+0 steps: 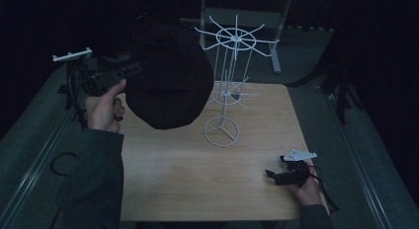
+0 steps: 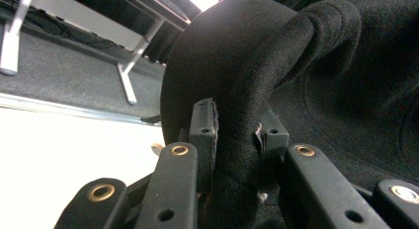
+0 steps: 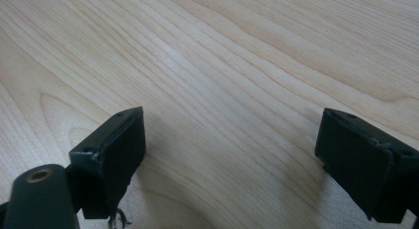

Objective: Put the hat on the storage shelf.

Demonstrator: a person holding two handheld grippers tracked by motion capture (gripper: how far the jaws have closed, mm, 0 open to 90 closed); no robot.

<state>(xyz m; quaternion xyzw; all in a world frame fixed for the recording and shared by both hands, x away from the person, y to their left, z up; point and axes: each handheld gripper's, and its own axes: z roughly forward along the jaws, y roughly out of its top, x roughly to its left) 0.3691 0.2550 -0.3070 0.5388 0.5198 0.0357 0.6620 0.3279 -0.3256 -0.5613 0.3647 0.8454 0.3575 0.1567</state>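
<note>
**benchrat:** Dark room all around, and we're working over a pale wood counter (image 1: 197,174) with a white wire display rack (image 1: 225,86) standing toward its far side. We're holding a black felt hat (image 1: 168,78) up in the air on the left, above the counter's left edge and just beside the rack's upper ring of prongs. The left claw (image 2: 236,135) is pinching a fold of the hat's brim between its pads. My guess is we're hanging it on that rack.

**wirehook:** Agreed, that's how it's looking to me too. The right claw (image 3: 230,155) is sitting spread wide and empty, low over the counter near the right front corner.

**benchrat:** So how are we doing this cleanly?

**wirehook:** We're only gripping one edge, so the hat is probably drooping and wanting to swing. I'd say we're better off going slow, bringing the open crown over a prong tip, and letting go once it's settled. That rack looks light, so the free claw could be steadying its base ring (image 1: 221,132).
</note>
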